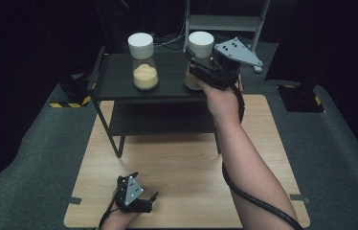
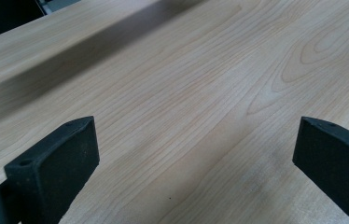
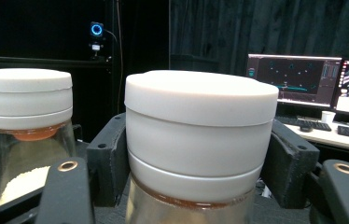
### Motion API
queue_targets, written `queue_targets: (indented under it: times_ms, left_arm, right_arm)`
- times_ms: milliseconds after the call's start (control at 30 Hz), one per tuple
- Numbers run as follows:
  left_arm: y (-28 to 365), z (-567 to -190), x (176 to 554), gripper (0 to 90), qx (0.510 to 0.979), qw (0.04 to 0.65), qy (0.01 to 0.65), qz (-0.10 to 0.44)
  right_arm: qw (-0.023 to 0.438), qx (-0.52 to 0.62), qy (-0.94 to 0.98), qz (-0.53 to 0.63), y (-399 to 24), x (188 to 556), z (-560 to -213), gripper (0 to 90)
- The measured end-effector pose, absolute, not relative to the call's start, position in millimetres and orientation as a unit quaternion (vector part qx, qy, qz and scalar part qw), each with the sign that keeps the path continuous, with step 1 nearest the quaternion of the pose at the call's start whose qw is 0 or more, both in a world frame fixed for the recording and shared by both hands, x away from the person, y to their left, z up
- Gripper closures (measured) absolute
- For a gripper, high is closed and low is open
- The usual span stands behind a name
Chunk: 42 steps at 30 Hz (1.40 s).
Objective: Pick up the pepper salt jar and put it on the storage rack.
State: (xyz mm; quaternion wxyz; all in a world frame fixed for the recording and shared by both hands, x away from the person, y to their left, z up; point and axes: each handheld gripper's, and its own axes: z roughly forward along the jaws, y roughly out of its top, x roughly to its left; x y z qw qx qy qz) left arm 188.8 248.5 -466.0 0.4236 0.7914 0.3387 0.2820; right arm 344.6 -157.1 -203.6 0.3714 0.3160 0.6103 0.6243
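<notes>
Right claw clamps the white-lidded glass jar of pale grains at its neck, steadying it upright on the black shelf; left claw rests wide open, empty, over the wooden counter

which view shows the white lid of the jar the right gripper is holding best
The right gripper view: the round white lid is close and centred, with the right gripper clamped around it. The high view shows the same lid small and far off on the black shelf. The left gripper view faces the wooden tabletop.
</notes>
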Motion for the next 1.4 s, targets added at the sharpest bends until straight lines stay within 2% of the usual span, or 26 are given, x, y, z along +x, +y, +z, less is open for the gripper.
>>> queue_targets:
  times_ms: [1100,1233,1400]
  left_arm:
    - [249.1,-466.0,189.1,0.6,0.792,0.424,0.338,0.281]
    - [249.0,-465.9,189.1,0.7,0.792,0.424,0.338,0.281]
    - [248.6,-465.8,189.0,0.7,0.792,0.423,0.337,0.282]
  right_arm:
    - [0.369,0.317,0.617,0.618,-149.1,352.5,-206.2,32.2]
    - [0.360,0.320,0.619,0.620,-150.7,353.1,-205.0,29.4]
    - [0.360,0.319,0.622,0.619,-151.2,350.4,-204.5,21.0]
